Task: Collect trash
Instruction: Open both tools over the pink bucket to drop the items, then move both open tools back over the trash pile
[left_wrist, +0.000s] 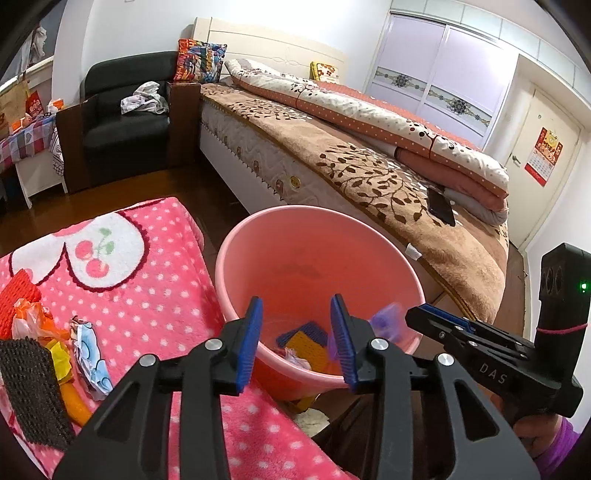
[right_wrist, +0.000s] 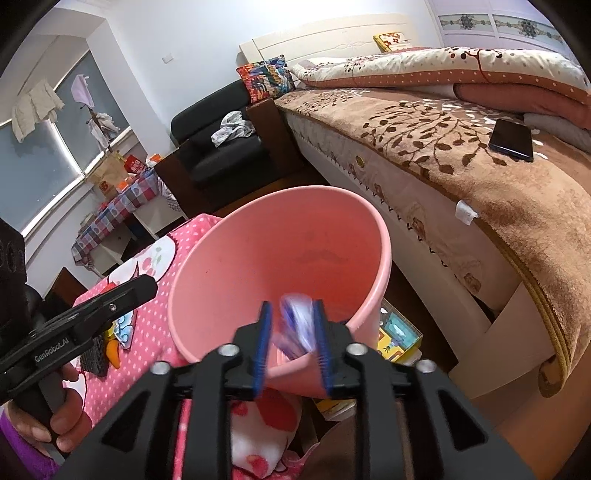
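Note:
A pink bucket (left_wrist: 229, 258) (right_wrist: 384, 251) stands on the floor between a pink dotted blanket (left_wrist: 147, 295) and the bed. Blue and yellow scraps (left_wrist: 306, 339) lie at its bottom. My left gripper (left_wrist: 297, 306) (right_wrist: 147, 286) hangs open over the bucket's mouth with nothing between its fingers. My right gripper (right_wrist: 292, 308) (left_wrist: 417, 314) is over the near rim, jaws apart. A blurred purple and white wrapper (right_wrist: 295, 321) (left_wrist: 388, 317) sits loose between them, not pressed by the pads. More trash lies on the blanket: a crumpled blue wrapper (left_wrist: 86, 354), orange plastic (left_wrist: 33, 321) and a dark pad (left_wrist: 29, 387).
The bed (left_wrist: 369, 177) with a brown leaf blanket runs along the right, a phone (left_wrist: 441, 206) on it. A black armchair (left_wrist: 125, 122) stands at the back, a table with a checked cloth (left_wrist: 22, 140) far left. A colourful box (right_wrist: 399, 332) lies beside the bucket.

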